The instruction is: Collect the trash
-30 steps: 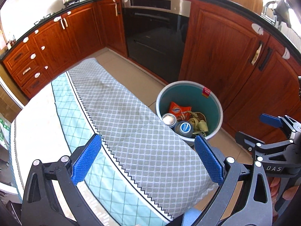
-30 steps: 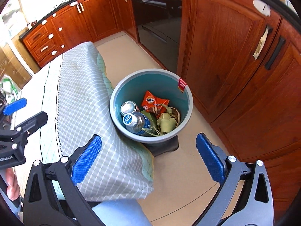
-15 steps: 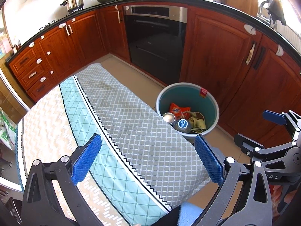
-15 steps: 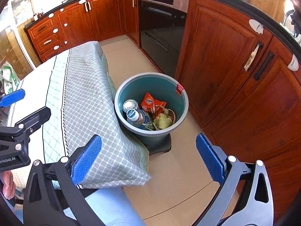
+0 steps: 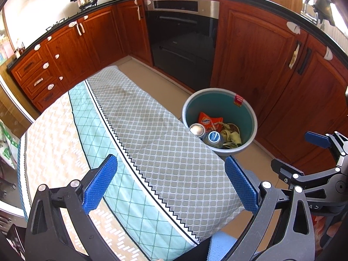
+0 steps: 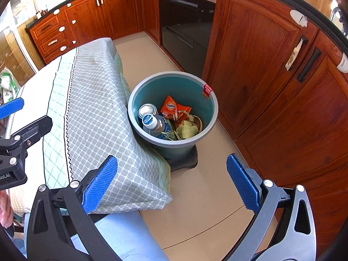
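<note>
Both views now sit higher and farther back than a second ago — more of the bench [image 5: 165, 152] cloth shows, with no trash on it. Left hand-held gripper [image 5: 171, 182] wide, empty; right hand-held gripper [image 6: 171, 183] likewise. Collection looks finished. Bin [image 6: 212, 113] on the floor beside the bench holds can [image 6: 148, 110], bottle [image 6: 155, 124], orange wrapper [image 6: 174, 107], peels [image 6: 188, 129].

Reddish-brown wooden kitchen cabinets [image 5: 256, 50] run from 9 to 3 o'clock under a black countertop [image 5: 239, 1]. A black built-in oven [image 5: 182, 43] sits at 12. Beige tiled floor [image 6: 195, 213] lies below; a patterned grey-and-teal cloth-covered surface [image 5: 139, 152] fills 7 o'clock.
</note>
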Demonstrator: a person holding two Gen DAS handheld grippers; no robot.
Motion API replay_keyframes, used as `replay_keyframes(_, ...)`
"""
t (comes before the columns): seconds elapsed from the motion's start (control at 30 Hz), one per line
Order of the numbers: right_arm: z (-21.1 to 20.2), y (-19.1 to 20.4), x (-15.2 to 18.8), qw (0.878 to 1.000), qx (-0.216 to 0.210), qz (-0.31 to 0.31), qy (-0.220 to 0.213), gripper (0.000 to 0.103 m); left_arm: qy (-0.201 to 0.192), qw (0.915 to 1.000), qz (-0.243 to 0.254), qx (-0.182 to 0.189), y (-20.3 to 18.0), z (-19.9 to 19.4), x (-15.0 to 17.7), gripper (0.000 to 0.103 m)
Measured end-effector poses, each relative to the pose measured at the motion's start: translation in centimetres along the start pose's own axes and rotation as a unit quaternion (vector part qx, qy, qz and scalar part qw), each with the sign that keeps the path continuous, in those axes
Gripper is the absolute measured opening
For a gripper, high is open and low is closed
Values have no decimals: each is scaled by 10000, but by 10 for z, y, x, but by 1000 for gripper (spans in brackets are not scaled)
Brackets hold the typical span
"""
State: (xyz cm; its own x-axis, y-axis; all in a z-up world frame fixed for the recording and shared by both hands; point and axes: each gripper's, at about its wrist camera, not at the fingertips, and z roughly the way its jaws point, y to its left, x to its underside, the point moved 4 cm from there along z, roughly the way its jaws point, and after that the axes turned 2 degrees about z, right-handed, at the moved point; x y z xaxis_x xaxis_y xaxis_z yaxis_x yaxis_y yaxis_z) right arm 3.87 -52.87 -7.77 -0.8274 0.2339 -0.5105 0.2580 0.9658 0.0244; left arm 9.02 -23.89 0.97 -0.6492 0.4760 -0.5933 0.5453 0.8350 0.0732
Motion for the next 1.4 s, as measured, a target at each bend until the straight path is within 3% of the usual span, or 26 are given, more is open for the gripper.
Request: replay_keyframes(1.4, 17, 20, 1, 9993, -80, -252, 256, 96, 97, 9993, -344, -70, 13, 9, 5, 99)
